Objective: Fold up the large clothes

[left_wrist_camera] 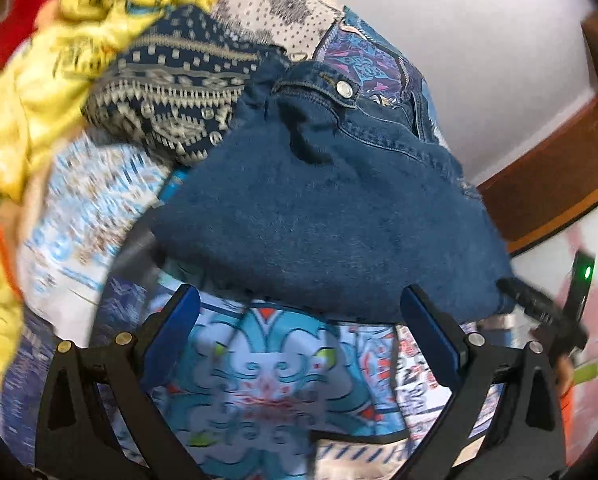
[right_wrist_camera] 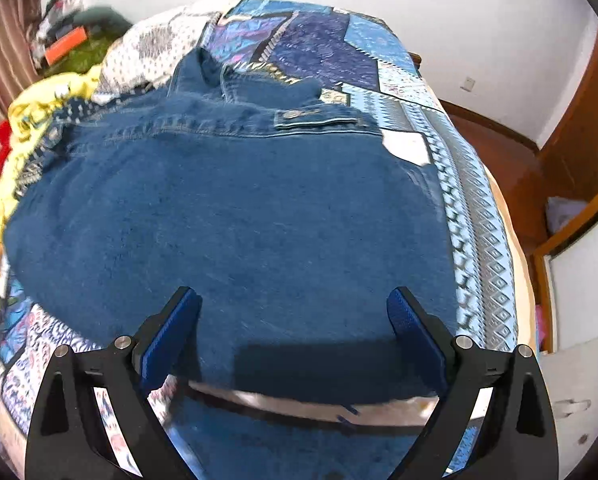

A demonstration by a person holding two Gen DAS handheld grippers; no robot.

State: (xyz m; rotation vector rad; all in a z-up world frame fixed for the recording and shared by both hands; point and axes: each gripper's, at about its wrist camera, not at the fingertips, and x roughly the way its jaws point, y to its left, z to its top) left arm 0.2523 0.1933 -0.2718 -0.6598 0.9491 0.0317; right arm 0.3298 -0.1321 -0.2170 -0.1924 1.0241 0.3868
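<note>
To your left lies a crumpled yellow printed cloth [left_wrist_camera: 39,92], with a navy-and-cream patterned garment [left_wrist_camera: 171,92] beside it. Your left gripper [left_wrist_camera: 299,336] hangs with jaws wide apart and nothing between them, just short of the blue denim jacket [right_wrist_camera: 239,216]. The jacket lies spread on the blue patchwork bedspread [right_wrist_camera: 479,208]. Your right gripper [right_wrist_camera: 295,332] stands wide over the denim, pads clear of it.
</note>
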